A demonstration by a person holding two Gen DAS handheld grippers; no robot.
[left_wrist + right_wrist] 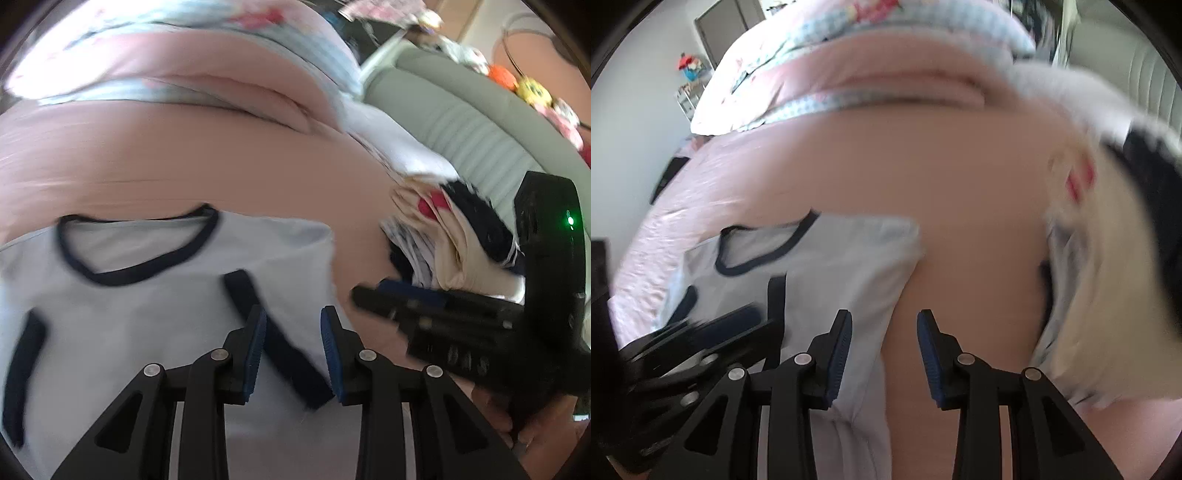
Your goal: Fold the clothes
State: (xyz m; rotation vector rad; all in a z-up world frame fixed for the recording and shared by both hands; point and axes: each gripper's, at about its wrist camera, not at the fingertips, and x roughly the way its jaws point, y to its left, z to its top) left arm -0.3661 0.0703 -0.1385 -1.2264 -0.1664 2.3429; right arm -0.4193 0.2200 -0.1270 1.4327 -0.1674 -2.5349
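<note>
A: Start closest in. What are the two grippers doing?

B: The left gripper [293, 314] has its jaws parted with nothing pinched; it hangs over the white shirt [155, 295], above a dark sleeve band [280, 339]. The right gripper [884, 317] is parted too and holds nothing, over the shirt's right edge, where cloth meets the pink sheet [923, 184].

A: And the shirt itself?

B: It lies flat on the sheet, front up, with its dark-trimmed neck opening [136, 251] pointing away. Both sleeves look folded in over the chest (the blur makes the left one hard to read).

A: Anything beside it?

B: To the right, apart from the shirt, is a pile of clothes [461, 236], cream, navy and striped, with a red patch. Part of a hand [532, 435] shows under the right gripper's body.

A: Further back?

B: A rumpled pink and blue checked quilt [221, 59] lies across the bed, and a grey padded headboard [454, 122] stands on the right with small toys [532, 88] along its top
</note>
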